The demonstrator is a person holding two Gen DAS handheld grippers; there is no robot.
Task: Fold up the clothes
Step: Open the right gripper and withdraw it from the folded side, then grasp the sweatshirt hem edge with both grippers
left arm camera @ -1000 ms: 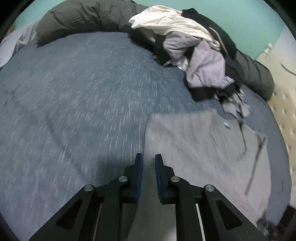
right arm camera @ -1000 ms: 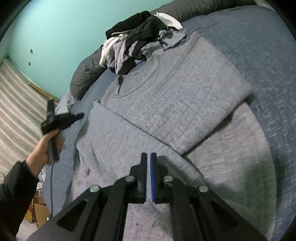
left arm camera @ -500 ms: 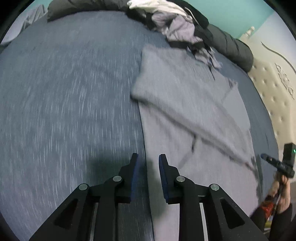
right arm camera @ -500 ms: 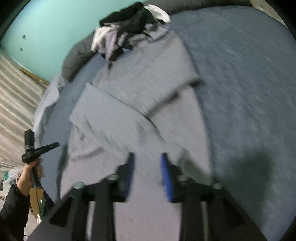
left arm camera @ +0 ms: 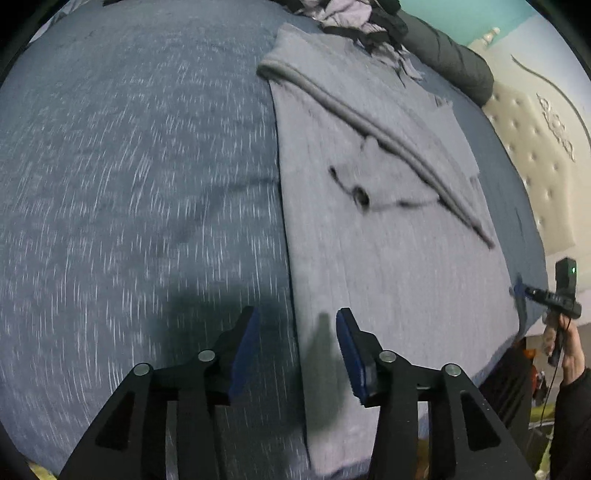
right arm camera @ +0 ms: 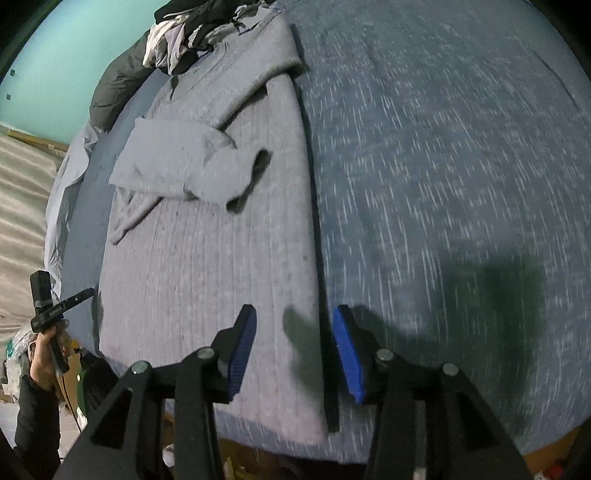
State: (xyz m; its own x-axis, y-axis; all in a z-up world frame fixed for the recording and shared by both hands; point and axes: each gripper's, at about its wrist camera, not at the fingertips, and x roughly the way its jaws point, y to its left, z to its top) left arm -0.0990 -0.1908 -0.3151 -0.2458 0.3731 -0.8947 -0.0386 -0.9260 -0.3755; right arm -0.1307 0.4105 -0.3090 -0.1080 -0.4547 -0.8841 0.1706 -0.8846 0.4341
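Observation:
A grey knit sweater (left arm camera: 388, 258) lies flat on the blue bed (left arm camera: 129, 184), collar at the far end and both sleeves folded across its chest. My left gripper (left arm camera: 297, 332) is open just above the near hem, and the sweater's left edge runs between its fingers. In the right wrist view the sweater (right arm camera: 207, 266) lies the same way, and my right gripper (right arm camera: 293, 332) is open over its right edge near the hem. Neither holds cloth. A hand holds the right gripper (left arm camera: 519, 295) beyond the sweater's far side. The left gripper (right arm camera: 86, 294) shows at the left edge.
A pile of mixed clothes (left arm camera: 354, 14) (right arm camera: 192, 26) sits past the collar against a dark duvet (left arm camera: 454, 55). A tufted headboard (left arm camera: 535, 155) stands at the right. The bed (right arm camera: 443, 166) stretches wide beside the sweater. Its near edge lies just below the grippers.
Both grippers have opened wide; the right was shut a second ago. Both have swung from the upper sweater toward its near hem. The sleeves now lie folded across the body.

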